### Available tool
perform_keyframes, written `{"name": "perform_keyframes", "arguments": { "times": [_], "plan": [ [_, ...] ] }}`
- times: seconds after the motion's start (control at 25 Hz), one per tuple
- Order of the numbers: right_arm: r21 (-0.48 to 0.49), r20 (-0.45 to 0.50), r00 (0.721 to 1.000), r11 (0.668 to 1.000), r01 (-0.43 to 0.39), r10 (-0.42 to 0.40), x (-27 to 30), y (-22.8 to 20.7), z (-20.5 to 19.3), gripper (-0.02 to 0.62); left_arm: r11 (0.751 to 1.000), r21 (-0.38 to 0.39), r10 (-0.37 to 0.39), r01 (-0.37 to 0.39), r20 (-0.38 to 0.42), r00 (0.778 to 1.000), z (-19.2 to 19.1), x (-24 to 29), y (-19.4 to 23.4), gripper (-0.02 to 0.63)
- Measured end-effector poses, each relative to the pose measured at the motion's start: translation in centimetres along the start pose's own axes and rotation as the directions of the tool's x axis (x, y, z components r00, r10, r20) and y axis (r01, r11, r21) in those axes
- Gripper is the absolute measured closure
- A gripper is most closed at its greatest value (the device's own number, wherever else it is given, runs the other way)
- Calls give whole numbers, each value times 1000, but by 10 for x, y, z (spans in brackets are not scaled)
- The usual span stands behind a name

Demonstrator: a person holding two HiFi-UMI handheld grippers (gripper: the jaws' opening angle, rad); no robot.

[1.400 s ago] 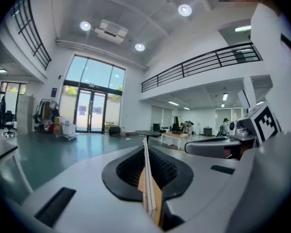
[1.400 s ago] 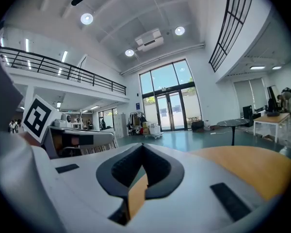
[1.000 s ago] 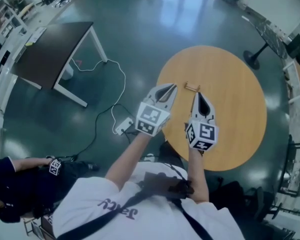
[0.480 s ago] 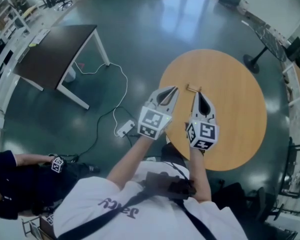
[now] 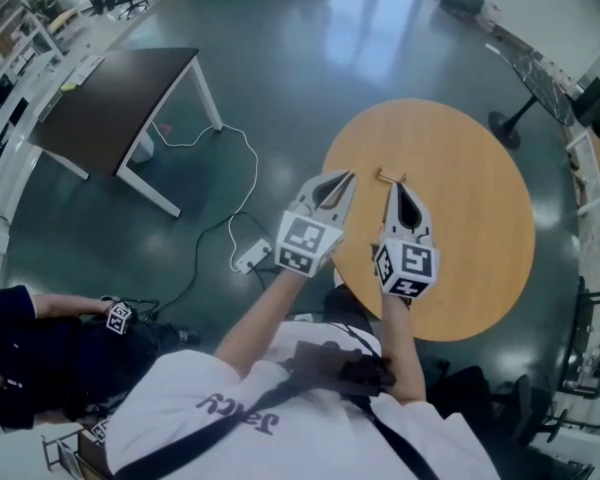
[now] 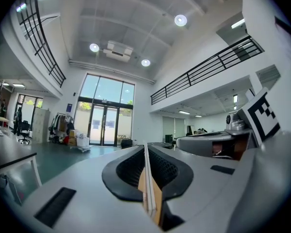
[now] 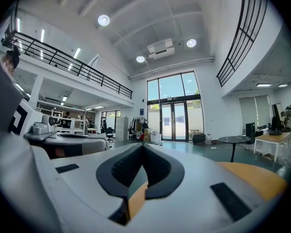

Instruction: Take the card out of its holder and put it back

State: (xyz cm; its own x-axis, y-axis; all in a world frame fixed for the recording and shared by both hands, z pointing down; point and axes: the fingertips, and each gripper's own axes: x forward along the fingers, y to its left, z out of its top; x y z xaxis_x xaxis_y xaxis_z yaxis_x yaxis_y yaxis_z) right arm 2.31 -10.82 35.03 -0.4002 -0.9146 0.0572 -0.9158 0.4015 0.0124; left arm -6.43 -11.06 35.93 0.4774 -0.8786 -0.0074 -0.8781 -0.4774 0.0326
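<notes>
Clamps a thin white card (image 6: 148, 181) edge-on in the left gripper (image 6: 145, 145), near the small tan wooden holder (image 5: 391, 176) on the round wooden table (image 5: 480, 228). Holds the right gripper (image 7: 142, 144) shut, empty. Risks overshooting or toppling the unbraced holder if brought in tilted.

Arms forward, claws level – left claw (image 5: 346, 176) nips thin card (image 6: 146, 174) edge-on, right claw (image 5: 394, 186) closed, empty.
</notes>
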Motion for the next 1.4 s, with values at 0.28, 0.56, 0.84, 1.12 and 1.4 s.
{"name": "perform_keyframes", "arguments": {
  "times": [0.28,0.56,0.84,1.12,1.4],
  "plan": [
    [7,2,1000,1000,10,-10,-2,-11,1,580,1000,-10,16,-15,7,1000,3,5,-3,580],
    [18,-9,1000,1000,-6,6,-4,-11,-5,580,999,-23,25,-25,3,1000,-3,4,-7,580],
    [23,-12,1000,1000,-18,18,-1,-5,-5,580,999,-25,44,-44,-5,999,-7,2,0,580],
    [36,-20,1000,999,-8,9,4,-8,-10,580,999,-25,30,-31,-14,999,-12,5,4,580],
    [53,-45,999,999,1,2,1,-19,-17,580,999,-38,19,-23,-80,997,-29,14,3,580]
  ]
}}
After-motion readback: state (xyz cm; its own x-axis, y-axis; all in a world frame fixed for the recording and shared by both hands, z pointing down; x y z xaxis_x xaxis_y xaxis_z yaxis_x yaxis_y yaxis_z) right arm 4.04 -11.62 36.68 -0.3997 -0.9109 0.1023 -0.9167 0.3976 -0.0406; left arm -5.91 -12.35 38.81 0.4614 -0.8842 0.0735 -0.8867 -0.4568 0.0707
